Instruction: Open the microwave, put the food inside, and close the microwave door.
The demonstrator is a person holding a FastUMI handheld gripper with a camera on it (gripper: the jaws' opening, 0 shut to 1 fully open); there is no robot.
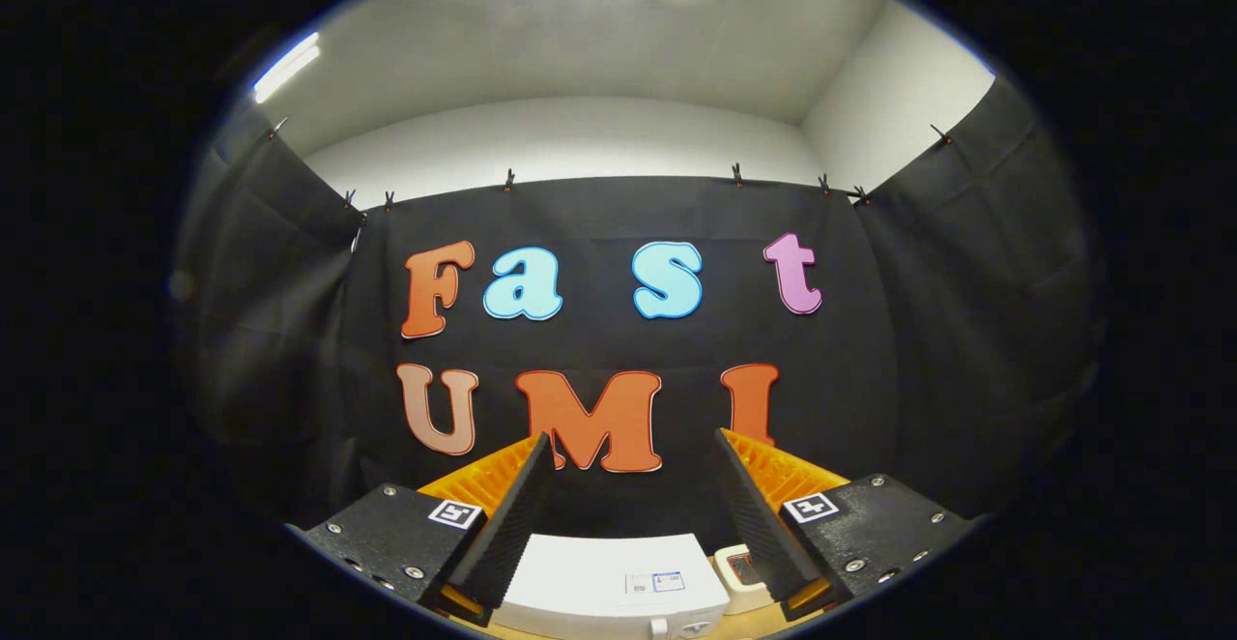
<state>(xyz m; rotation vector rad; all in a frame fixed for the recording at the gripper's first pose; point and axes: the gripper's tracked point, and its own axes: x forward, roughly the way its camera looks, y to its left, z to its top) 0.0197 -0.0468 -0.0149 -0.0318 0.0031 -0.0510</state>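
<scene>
My gripper is held high and points at the booth's black back wall. Its two fingers stand wide apart, open, with nothing between them. Far below, seen between the fingers, is the white top of the microwave, which carries a small label. Just to the right of the microwave, partly hidden by the right finger, sits a small white item with a reddish patch; I cannot tell what it is. The microwave's door is hidden from this angle.
Black cloth walls close in the booth at the back and on both sides, with white wall and ceiling lights above. A strip of light wooden table shows under the microwave.
</scene>
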